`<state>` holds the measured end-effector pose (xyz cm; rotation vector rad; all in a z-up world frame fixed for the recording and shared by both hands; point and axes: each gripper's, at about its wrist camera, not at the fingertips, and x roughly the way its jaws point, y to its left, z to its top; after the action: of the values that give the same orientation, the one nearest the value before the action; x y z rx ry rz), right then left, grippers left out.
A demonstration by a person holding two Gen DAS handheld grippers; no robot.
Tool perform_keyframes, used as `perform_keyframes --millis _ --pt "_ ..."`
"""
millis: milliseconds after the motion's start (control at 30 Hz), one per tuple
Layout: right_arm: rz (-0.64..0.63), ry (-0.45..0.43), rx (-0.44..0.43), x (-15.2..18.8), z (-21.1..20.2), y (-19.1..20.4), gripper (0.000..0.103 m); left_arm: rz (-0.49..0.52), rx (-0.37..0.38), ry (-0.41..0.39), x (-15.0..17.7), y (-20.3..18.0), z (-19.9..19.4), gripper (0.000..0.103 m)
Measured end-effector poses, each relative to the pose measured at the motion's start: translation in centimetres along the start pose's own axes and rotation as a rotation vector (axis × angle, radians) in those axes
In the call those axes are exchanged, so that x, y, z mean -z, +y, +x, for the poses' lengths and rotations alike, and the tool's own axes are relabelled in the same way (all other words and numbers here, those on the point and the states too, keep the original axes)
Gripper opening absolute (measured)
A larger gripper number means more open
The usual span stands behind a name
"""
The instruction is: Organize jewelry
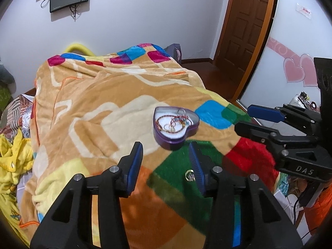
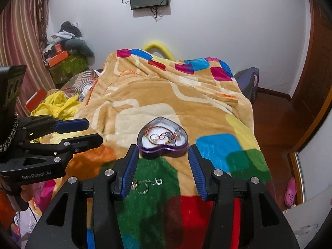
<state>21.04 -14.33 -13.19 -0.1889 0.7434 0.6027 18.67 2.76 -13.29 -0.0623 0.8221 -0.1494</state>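
A purple heart-shaped tin (image 1: 176, 127) sits open on the patterned blanket (image 1: 99, 95), with bracelets and rings on its white lining; it also shows in the right wrist view (image 2: 162, 140). Small silver rings (image 2: 146, 184) lie loose on the green patch between my right gripper's fingers; one ring (image 1: 189, 175) shows by my left gripper's right finger. My left gripper (image 1: 166, 159) is open and empty, just short of the tin. My right gripper (image 2: 162, 161) is open and empty, near the tin's front edge. Each gripper shows in the other's view: the right (image 1: 249, 120), the left (image 2: 93, 131).
The blanket (image 2: 166, 103) covers a bed. Yellow clothing (image 2: 60, 103) and boxes (image 2: 66, 62) lie at the left. A brown door (image 1: 249, 20) and wooden floor (image 2: 271, 120) are at the right. A pink shoe (image 2: 290, 191) lies on the floor.
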Motion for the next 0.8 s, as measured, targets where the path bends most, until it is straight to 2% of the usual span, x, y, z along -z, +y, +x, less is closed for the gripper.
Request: perform_keyframes --millis 233,533,800 --pt "0.005 0.028 0.018 2.2 -0.1 0.2 0.046 -0.011 0.020 0.063 2.5 -0.3 1.1 0.047" --pt "0.039 0.117 0.011 5.4 1.5 -0.2 0.046 0.024 0.047 0.148 5.4 -2.0 3.6 0.047" --pt "0.024 0.166 -0.024 6.8 4.0 0.7 0.046 0.010 0.026 0.144 6.3 -1.6 3.9 0.047"
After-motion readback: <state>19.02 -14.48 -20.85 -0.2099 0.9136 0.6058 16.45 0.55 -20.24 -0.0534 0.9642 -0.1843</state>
